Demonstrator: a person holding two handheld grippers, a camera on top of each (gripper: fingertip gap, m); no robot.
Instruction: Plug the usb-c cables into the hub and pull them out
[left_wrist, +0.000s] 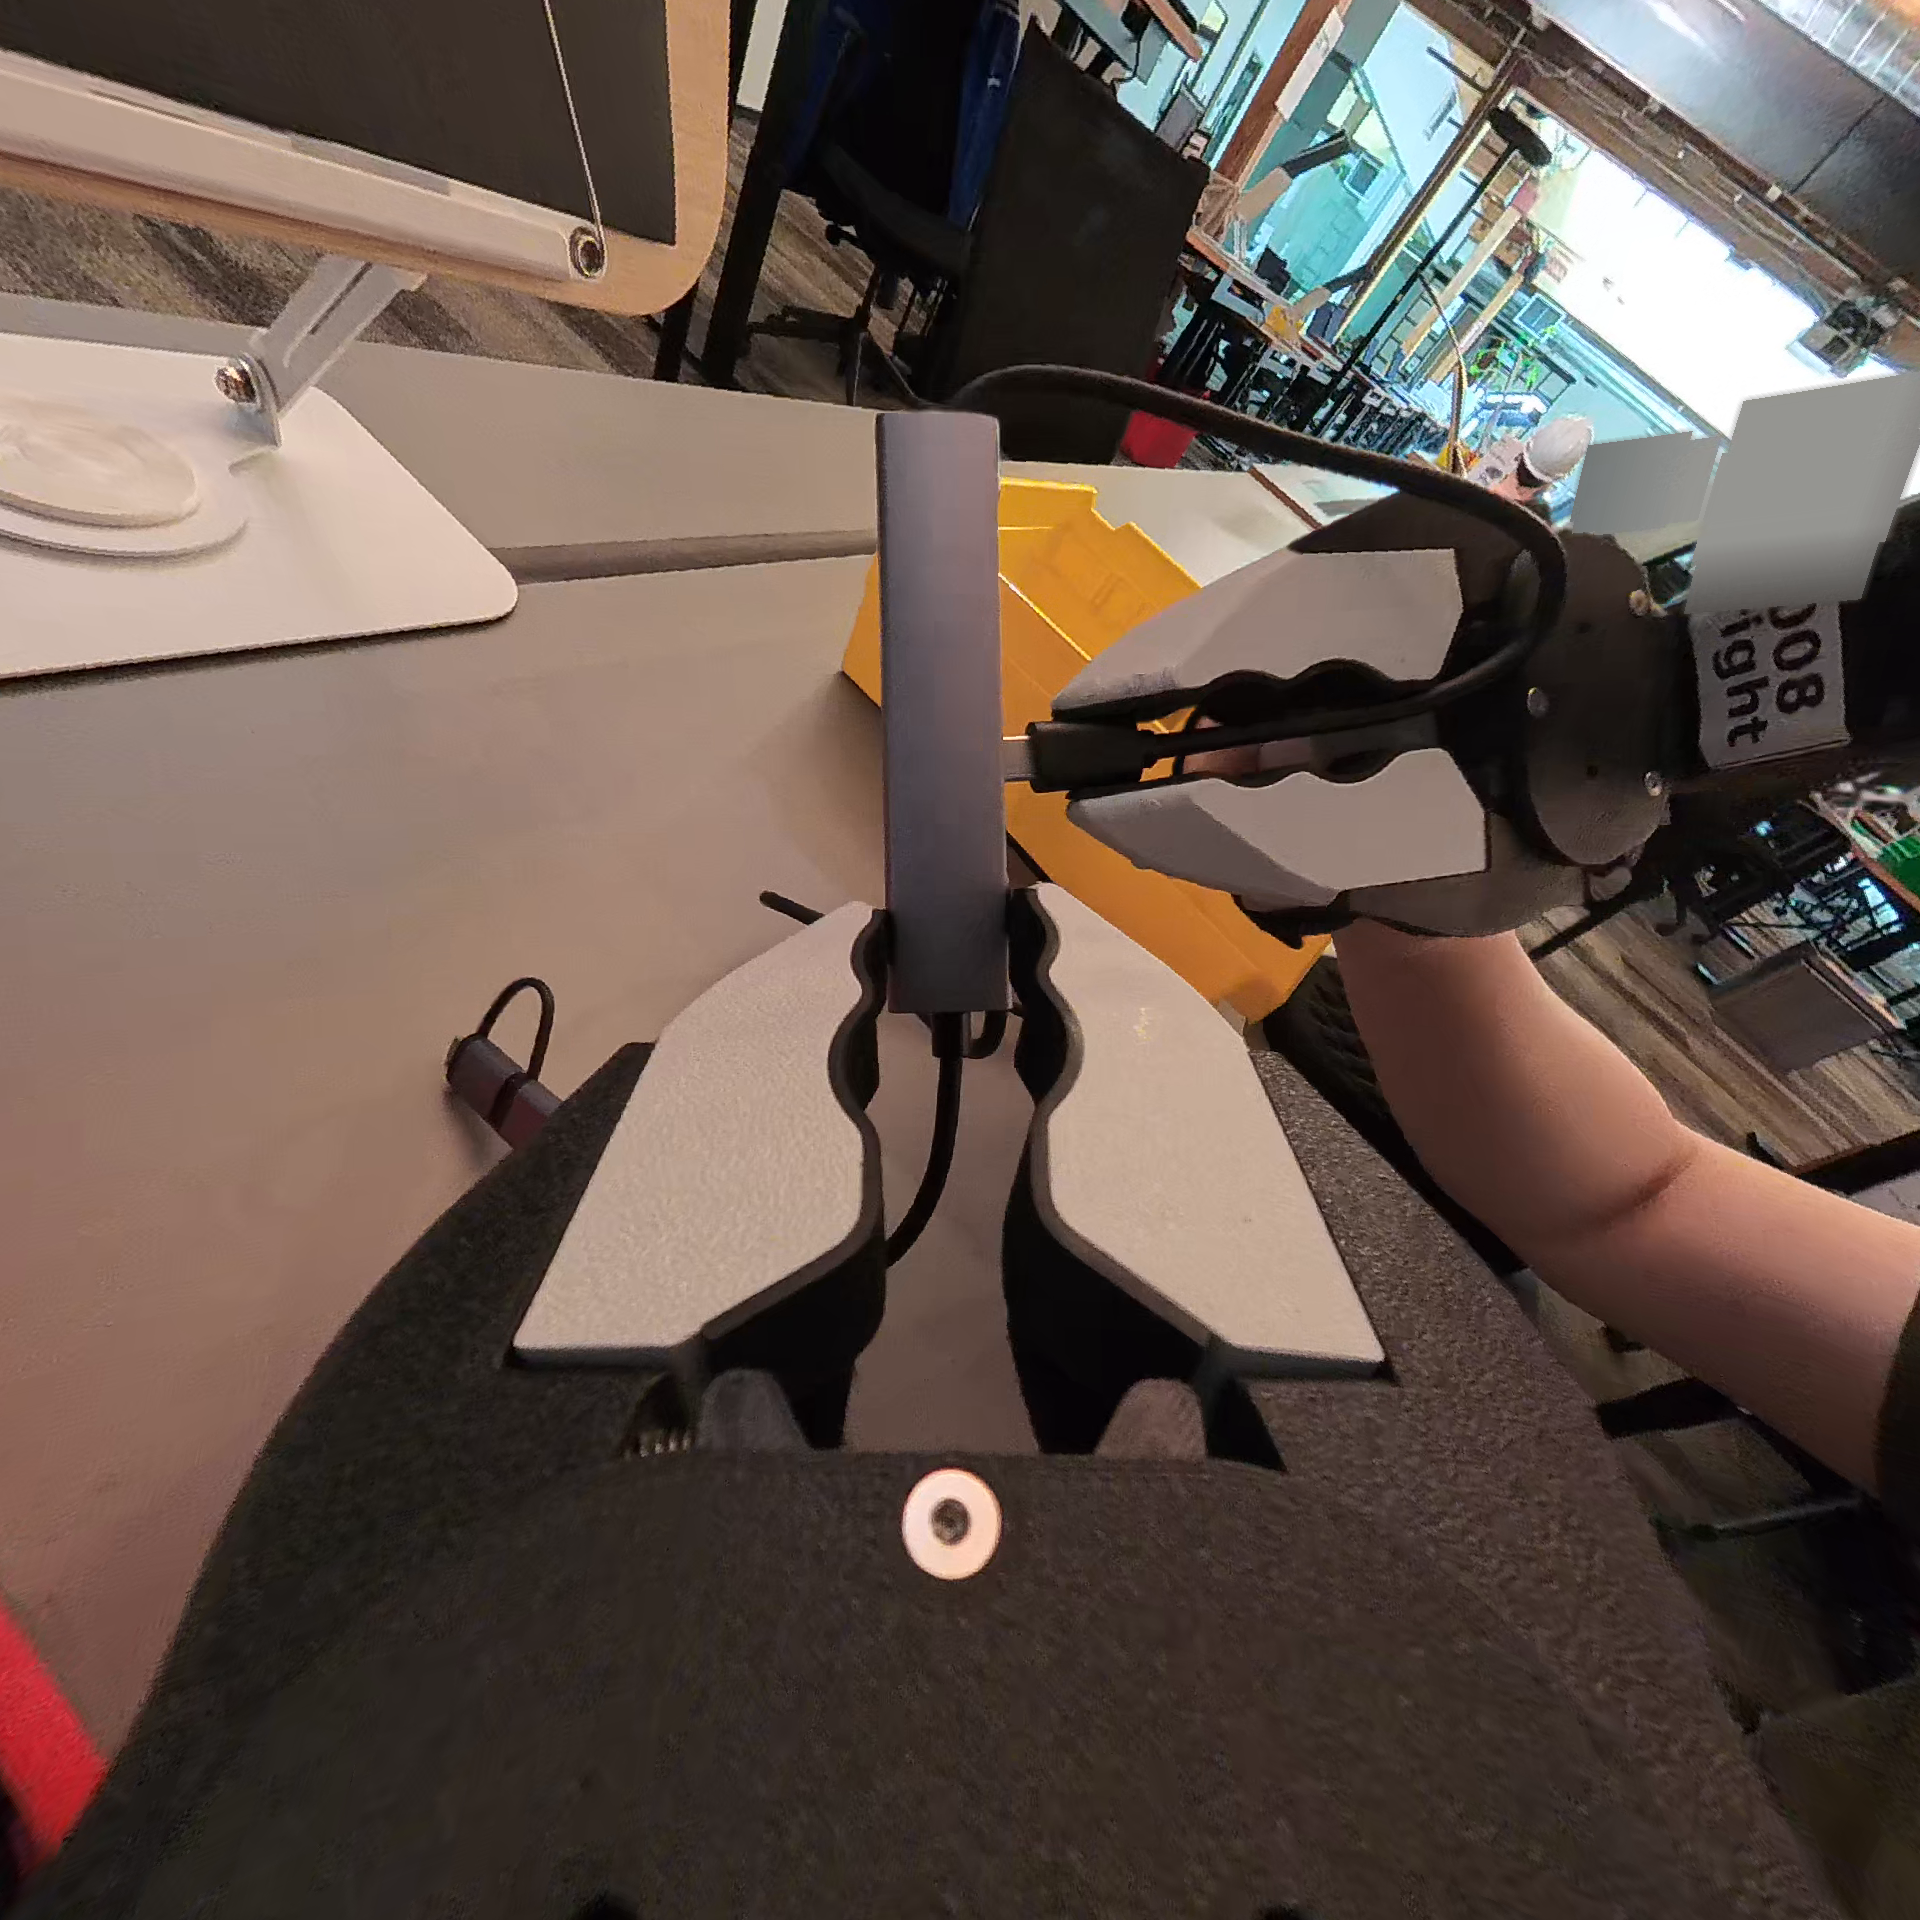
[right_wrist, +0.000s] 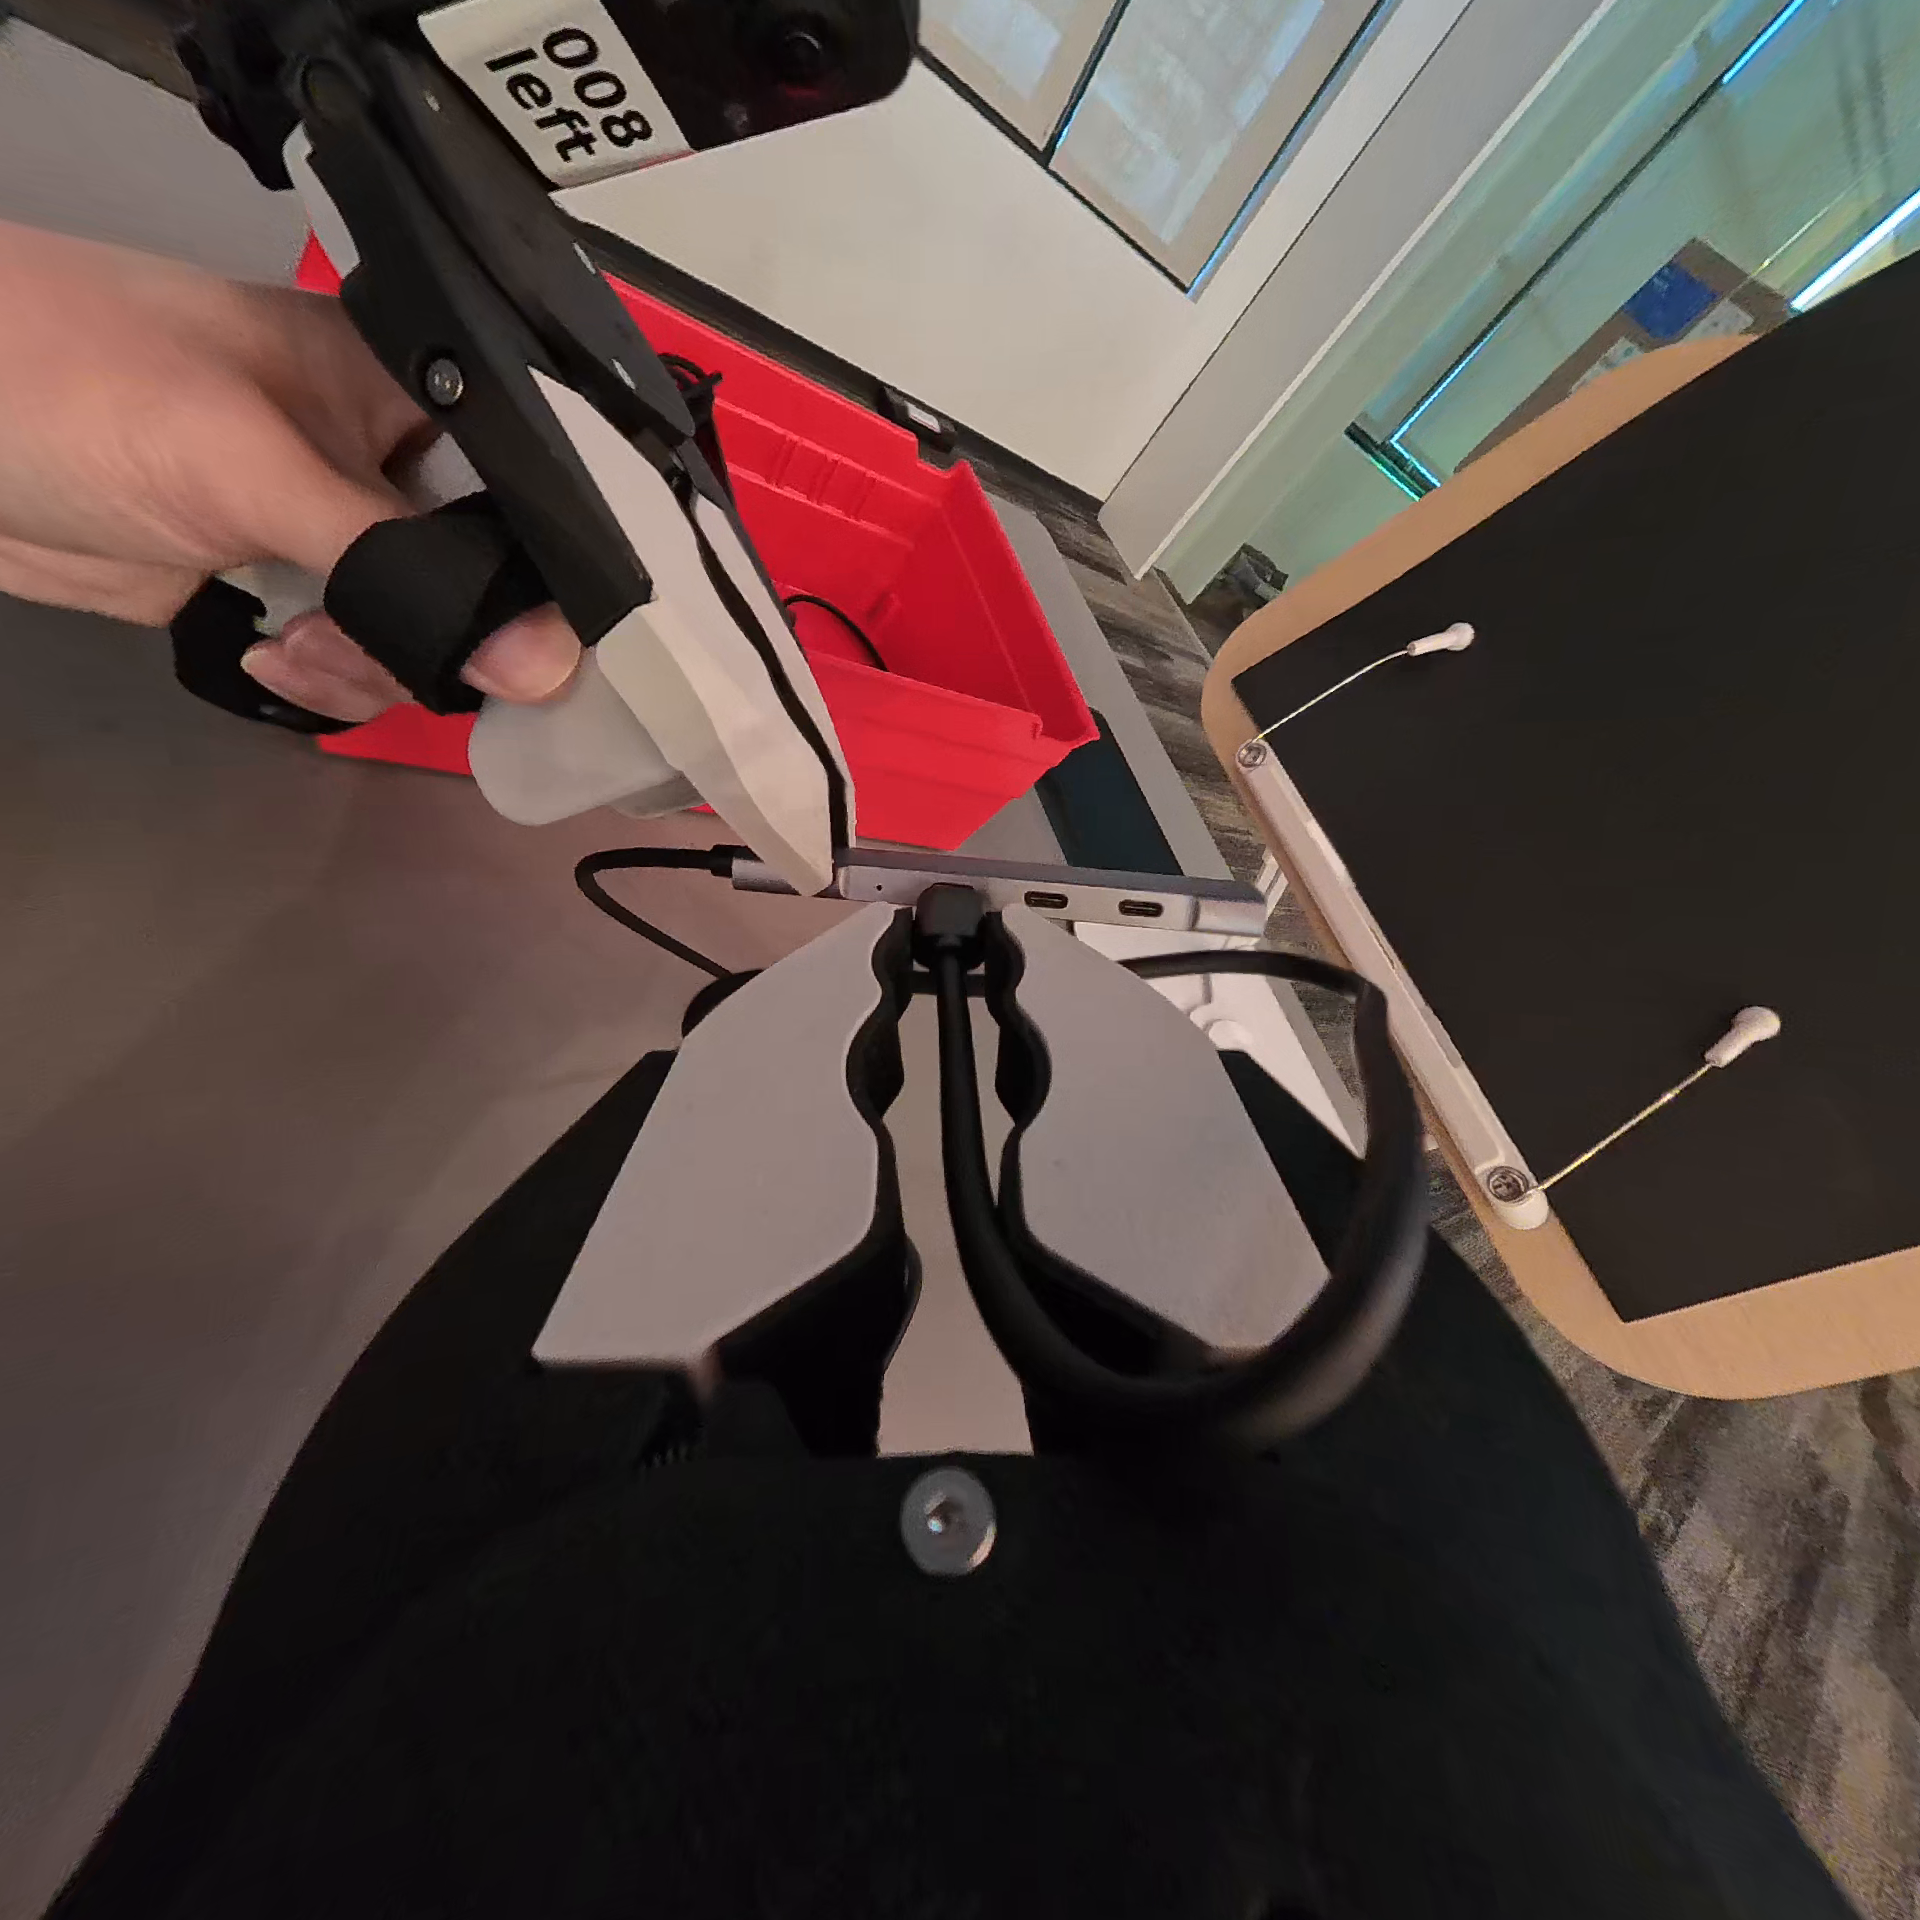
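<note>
My left gripper (left_wrist: 943, 935) is shut on the near end of a slim grey USB hub (left_wrist: 940, 665) and holds it above the table. My right gripper (left_wrist: 1060, 753) comes in from the right, shut on a black USB-C plug (left_wrist: 1091, 750) whose metal tip touches the hub's right edge. In the right wrist view my right gripper (right_wrist: 948, 935) holds that plug (right_wrist: 943, 906) in the hub's (right_wrist: 1195, 902) leftmost port; two more ports to its right are empty. The cable (right_wrist: 1382, 1195) loops round to the right. The left gripper (right_wrist: 800, 831) pinches the hub's left end.
A yellow bin (left_wrist: 1070, 665) stands behind the hub, a red bin (right_wrist: 914, 644) on the other side. A white stand base (left_wrist: 208, 520) sits at the left on the grey table (left_wrist: 312, 883). The hub's own cable end (left_wrist: 499, 1081) lies on the table. A black board (right_wrist: 1662, 831) is at the right. My left and right fingertips are right by each other.
</note>
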